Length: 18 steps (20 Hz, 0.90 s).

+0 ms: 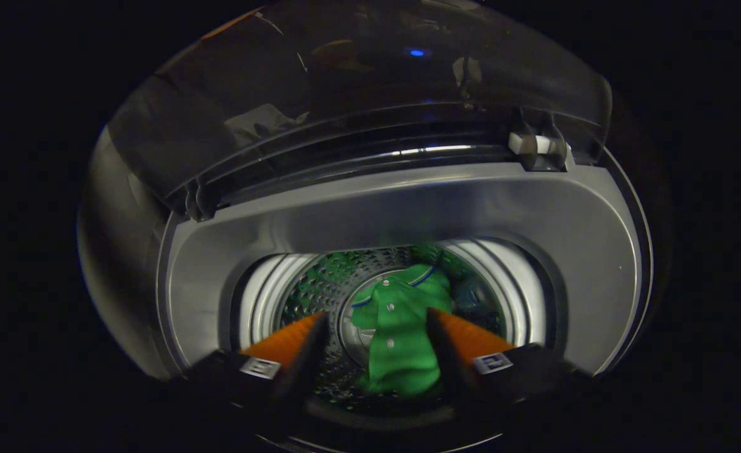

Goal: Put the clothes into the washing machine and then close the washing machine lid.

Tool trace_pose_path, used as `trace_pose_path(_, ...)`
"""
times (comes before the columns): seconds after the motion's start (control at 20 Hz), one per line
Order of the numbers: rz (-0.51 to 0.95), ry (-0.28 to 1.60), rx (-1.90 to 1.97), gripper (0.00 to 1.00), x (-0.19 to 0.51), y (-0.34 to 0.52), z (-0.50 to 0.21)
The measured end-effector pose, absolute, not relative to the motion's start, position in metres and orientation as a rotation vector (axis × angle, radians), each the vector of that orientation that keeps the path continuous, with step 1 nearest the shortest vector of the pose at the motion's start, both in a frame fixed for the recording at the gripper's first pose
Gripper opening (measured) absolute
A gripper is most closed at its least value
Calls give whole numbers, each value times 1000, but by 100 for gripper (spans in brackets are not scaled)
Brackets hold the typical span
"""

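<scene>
A green polo shirt [401, 333] with white buttons and a blue-trimmed collar lies at the bottom of the metal drum [320, 283] of the top-loading washing machine [370, 214]. My gripper [376, 321] hangs over the drum mouth, open, its two orange fingers [285, 343] spread apart. The shirt shows in the gap between them, lower down, and neither finger touches it. The dark glass lid [345, 94] stands raised beyond the opening, hinged at the back.
The grey plastic top deck [597, 251] rings the drum opening. A white hinge block [534, 143] sits at the lid's right corner. A small blue light reflects in the lid glass [416, 53].
</scene>
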<state>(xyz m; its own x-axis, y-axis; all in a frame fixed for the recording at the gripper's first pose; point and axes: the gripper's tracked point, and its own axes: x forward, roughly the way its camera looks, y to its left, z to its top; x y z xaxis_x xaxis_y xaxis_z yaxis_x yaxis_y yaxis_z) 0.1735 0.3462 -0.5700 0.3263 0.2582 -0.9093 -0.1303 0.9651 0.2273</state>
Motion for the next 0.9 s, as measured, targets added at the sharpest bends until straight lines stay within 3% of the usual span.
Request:
trace_pose_path(0.05,255,1217,117,99,172,346,-572)
trace_pose_path(0.45,278,1134,109,100,169,343,-542)
trace_pose_path(0.9,295,945,121,99,168,334,-415)
